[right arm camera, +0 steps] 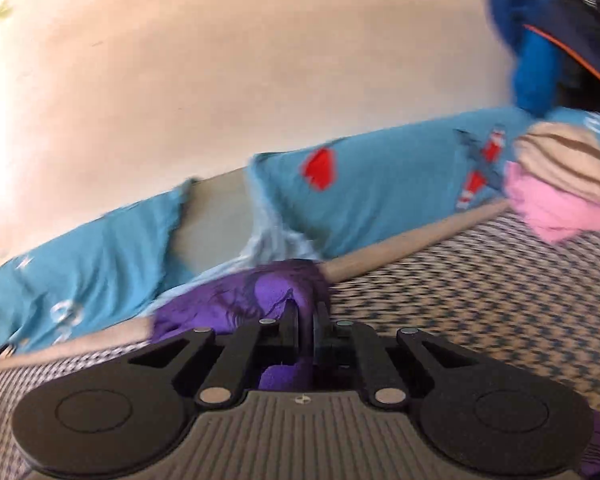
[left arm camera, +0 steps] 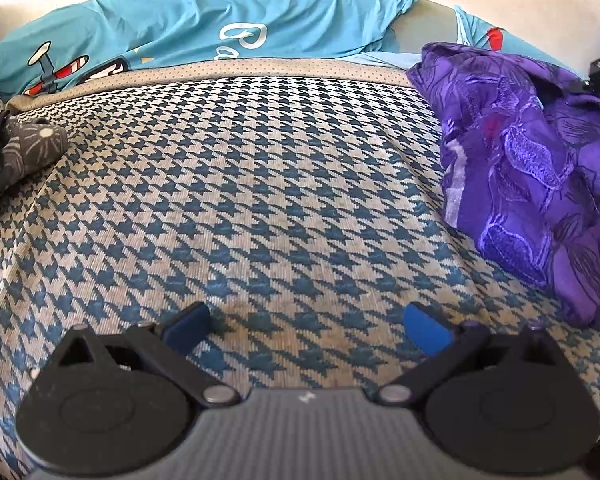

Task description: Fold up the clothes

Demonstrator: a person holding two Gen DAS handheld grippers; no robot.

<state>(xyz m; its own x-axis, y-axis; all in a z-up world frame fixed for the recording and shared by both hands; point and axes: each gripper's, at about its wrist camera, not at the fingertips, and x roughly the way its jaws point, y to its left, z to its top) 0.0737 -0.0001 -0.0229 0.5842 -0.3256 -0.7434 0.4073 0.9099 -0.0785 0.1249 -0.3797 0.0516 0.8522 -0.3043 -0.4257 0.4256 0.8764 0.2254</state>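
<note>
A crumpled purple garment (left arm camera: 528, 168) with embroidered leaf shapes lies in a heap at the right of the houndstooth mat (left arm camera: 260, 200). My left gripper (left arm camera: 312, 322) hovers open over the bare mat, its blue pads wide apart with nothing between them. In the right wrist view, my right gripper (right arm camera: 306, 312) is shut on a fold of the purple garment (right arm camera: 236, 300), and more purple cloth bunches between and below the fingers. That view is blurred and tilted.
Turquoise cartoon-print bedding (left arm camera: 204, 28) runs along the wall behind the mat. A dark patterned bundle (left arm camera: 24, 152) lies at the left edge. Folded beige and pink clothes (right arm camera: 560, 184) sit at the far right, with blue fabric (right arm camera: 532, 60) above them.
</note>
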